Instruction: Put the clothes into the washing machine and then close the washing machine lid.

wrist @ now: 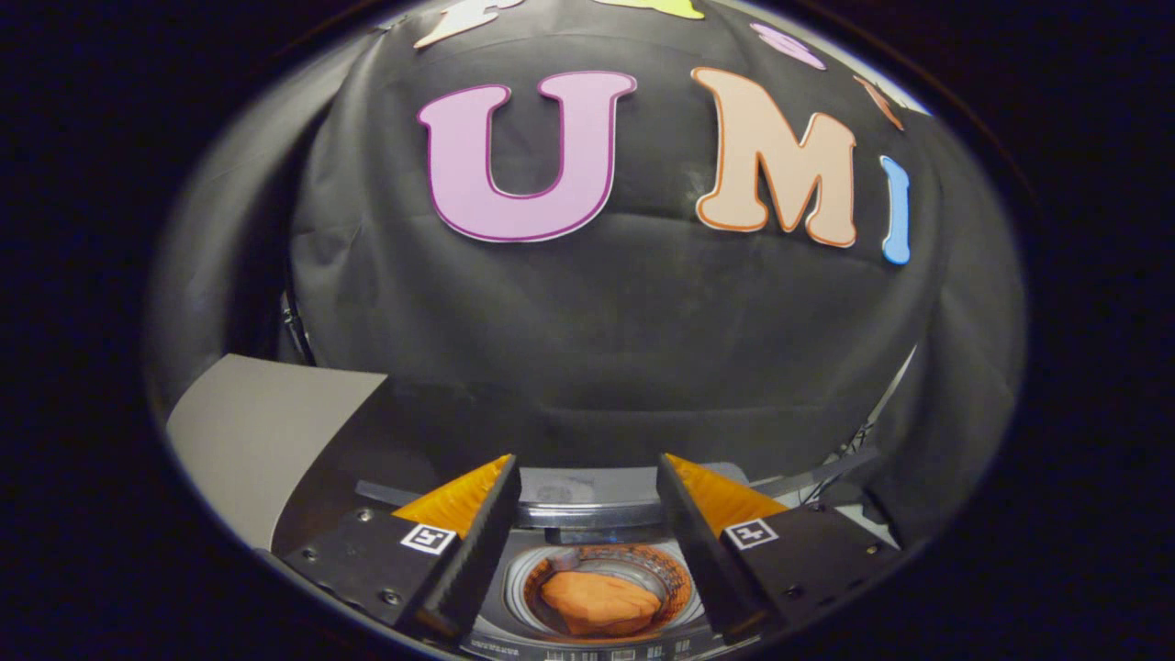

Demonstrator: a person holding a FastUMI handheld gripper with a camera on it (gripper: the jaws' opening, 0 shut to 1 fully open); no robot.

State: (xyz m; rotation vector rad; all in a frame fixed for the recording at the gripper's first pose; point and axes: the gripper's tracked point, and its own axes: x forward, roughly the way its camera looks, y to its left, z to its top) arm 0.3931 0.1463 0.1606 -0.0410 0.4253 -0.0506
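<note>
Lying in the round drum [677, 571] of the washing machine [587, 514] is an orange piece of clothing [598, 602] — it is bunched up into a soft lump and rests near the middle of the tub. The drum's inside wall is seen as a ring around the cloth, and an orange glow from the cloth is thrown onto that shiny wall. The top of the machine is open, so the cloth can be looked at from above. A grey band of the machine's back part is seen just beyond the drum, and a strip of small marks is seen on its front edge, too small to be read.

The gripper [587, 500] is held above the machine, and its two fingers [477, 542] are spread wide apart. Nothing is held between them, and nothing is touched by them — the open drum and the orange cloth are seen down through the gap. A small black-and-white square tag [428, 538] is stuck on each finger block.

A flat grey board [257, 431] is seen off to the left of the machine, tilted up. The black cloth wall [587, 349] of the booth is hung behind everything.
</note>
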